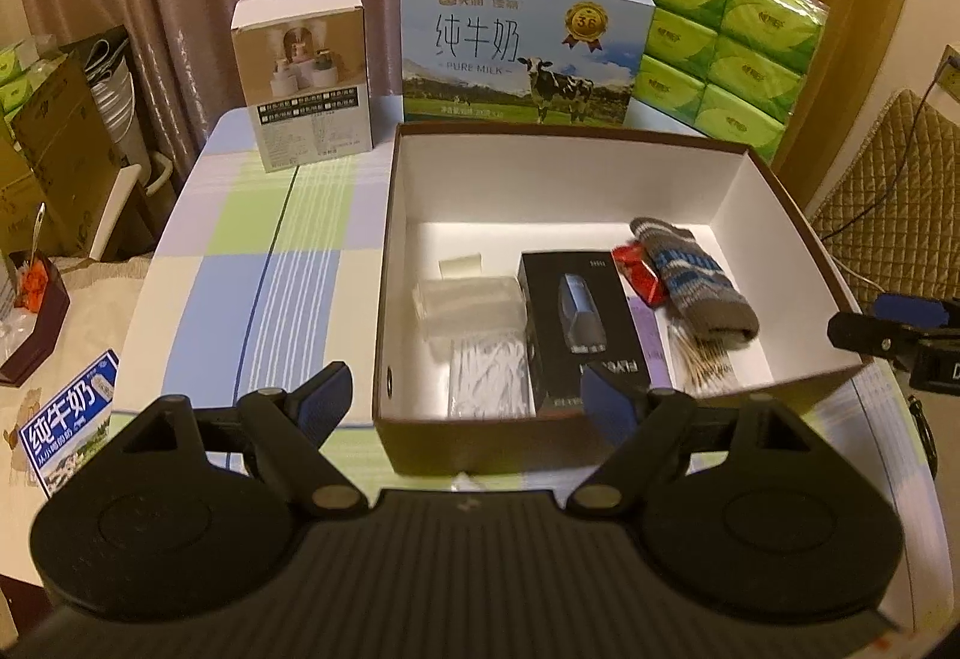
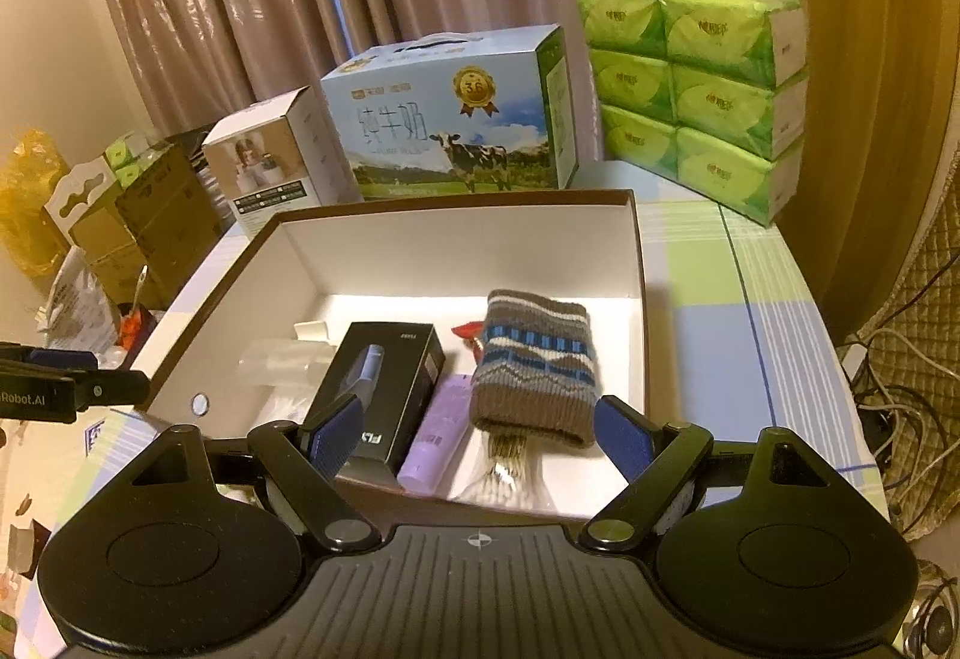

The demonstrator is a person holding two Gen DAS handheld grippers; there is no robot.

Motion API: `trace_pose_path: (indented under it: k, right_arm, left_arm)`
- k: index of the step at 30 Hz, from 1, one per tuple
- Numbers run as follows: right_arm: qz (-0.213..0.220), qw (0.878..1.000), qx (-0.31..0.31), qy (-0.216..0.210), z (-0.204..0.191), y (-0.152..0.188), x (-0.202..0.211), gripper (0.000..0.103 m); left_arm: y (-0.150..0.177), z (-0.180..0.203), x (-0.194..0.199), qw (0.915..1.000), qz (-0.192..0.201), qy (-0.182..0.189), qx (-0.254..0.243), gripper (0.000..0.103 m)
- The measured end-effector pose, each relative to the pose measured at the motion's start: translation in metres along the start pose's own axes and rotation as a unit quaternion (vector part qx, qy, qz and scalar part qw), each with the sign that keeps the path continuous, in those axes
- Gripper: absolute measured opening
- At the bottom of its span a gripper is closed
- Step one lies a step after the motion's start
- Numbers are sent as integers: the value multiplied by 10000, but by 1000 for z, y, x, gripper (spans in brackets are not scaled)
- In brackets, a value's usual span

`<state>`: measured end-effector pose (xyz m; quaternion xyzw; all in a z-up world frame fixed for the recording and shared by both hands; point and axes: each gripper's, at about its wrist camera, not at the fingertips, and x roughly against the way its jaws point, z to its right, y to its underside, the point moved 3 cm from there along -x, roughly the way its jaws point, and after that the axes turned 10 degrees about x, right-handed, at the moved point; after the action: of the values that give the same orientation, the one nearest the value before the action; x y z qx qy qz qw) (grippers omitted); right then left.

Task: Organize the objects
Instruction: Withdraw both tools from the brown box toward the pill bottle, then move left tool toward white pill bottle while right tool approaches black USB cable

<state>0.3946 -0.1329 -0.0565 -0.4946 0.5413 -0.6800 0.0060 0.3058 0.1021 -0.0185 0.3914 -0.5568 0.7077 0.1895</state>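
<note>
While both jaws gape empty, storage box (image 1: pixel 774 215) with knit pouch (image 2: pixel 534 365) lies ahead.

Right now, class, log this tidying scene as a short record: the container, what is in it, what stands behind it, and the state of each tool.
container: open brown box, white inside, on checked tablecloth
contents: black product box, knitted sock, lilac tube, cotton swabs, red wrapper
behind: milk carton case, green tissue packs, small white-and-tan box
left tool: open, empty
right tool: open, empty
</note>
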Motion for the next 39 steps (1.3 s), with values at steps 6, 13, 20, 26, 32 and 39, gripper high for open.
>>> trace_pose_path:
  k: [6,13,20,26,32,39]
  right_arm:
    - [-8,10000,33,-61,-10,11,16,82]
    - [-55,9999,49,-147,-23,25,32,82]
    - [-164,9996,56,-218,-36,42,41,82]
    - [-308,9990,72,-306,-48,57,43,82]
    - [-490,9979,75,-409,-58,72,43,82]
    - [-830,9951,53,-533,-70,92,35,82]
  left_arm:
    - [19,-4,13,10000,-62,23,36,81]
    - [41,-6,24,9998,-167,60,46,81]
    - [65,-4,28,9993,-354,115,34,81]
    - [85,-2,29,9985,-519,157,-5,81]
    - [100,-3,28,9975,-676,197,38,81]
    - [119,-5,22,9961,-875,129,57,81]
